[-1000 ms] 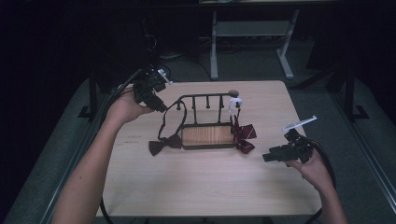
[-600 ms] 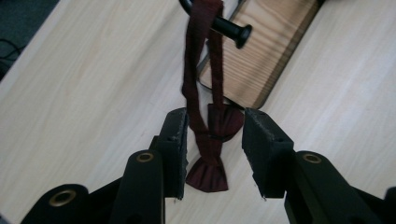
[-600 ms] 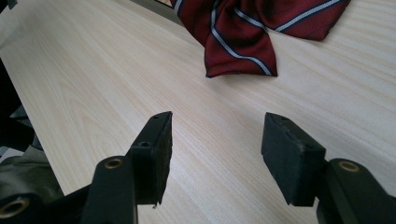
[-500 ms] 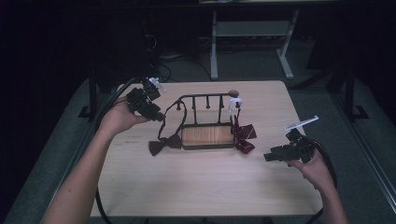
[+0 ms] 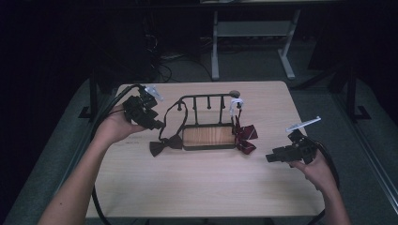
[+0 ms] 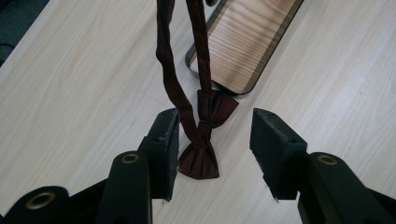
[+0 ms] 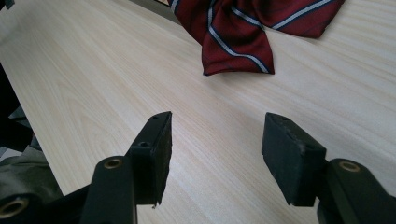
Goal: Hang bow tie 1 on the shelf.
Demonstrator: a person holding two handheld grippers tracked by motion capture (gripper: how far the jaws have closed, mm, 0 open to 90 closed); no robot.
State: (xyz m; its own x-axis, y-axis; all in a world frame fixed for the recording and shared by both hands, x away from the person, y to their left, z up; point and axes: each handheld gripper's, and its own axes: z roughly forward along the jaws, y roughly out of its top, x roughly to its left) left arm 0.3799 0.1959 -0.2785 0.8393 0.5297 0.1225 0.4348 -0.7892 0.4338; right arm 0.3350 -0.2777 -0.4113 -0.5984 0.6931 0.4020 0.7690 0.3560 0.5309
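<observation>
The room around me is dark, with a grey floor and a white-legged stand at the upper middle of the high view; everything I work with sits on a pale wooden surface (image 5: pixel 202 187).

Near the centre of that surface I see a black wire rack (image 5: pixel 206 119) with a wooden base and upright pegs along its top rail. A dark maroon bow tie (image 5: pixel 164 144) lies flat just left of the rack's base, its strap running up and looped over the rack's left end. In the left gripper view the bow tie (image 6: pixel 203 140) lies on the surface between my jaws, with its two strap strands rising toward the top of the frame beside the corner of the rack's base (image 6: pixel 247 44).

My left gripper (image 5: pixel 157 125) sits at the left of the high view, just beside the strap. Its jaws have just been opening; they stand apart with the bow tie between them, the strap close against the left-hand pad (image 6: pixel 168 144), though I cannot tell whether it touches. Nothing is clamped.

My right gripper (image 5: pixel 272 158) rests low at the right of the high view, released and grasping nothing. A red striped bow tie (image 5: pixel 244 138) lies at the rack's right end; in the right gripper view it (image 7: pixel 243 32) lies well ahead of my spread jaws.
</observation>
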